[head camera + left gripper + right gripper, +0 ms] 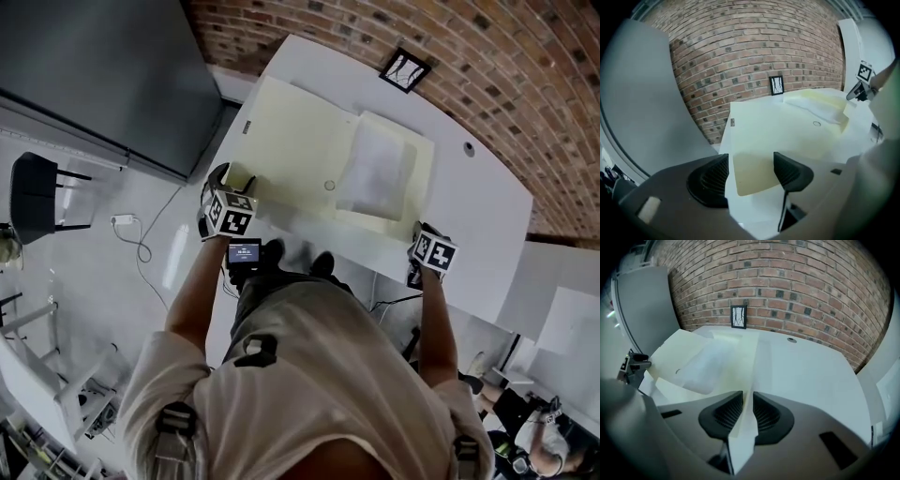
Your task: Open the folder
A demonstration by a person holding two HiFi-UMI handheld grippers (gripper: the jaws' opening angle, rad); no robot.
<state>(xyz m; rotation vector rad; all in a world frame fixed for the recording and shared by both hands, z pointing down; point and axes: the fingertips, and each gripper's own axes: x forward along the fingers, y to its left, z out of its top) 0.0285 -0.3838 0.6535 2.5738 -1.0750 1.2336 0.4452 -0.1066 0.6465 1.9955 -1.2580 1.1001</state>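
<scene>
The folder point(300, 159) lies on the white table point(487, 202). It is pale yellow and already spread almost flat, with an inner pocket that holds a white sheet point(375, 169). The left tool point(751, 174) stands wide apart around the folder's near left corner and presses nothing. The right tool point(746, 416) pinches the folder's near right edge. I judge the opening nearly finished; next, this edge should be laid flat and released.

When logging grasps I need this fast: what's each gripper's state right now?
Left gripper: open, folder corner between its jaws, not gripped.
Right gripper: closed on the folder's edge.
</scene>
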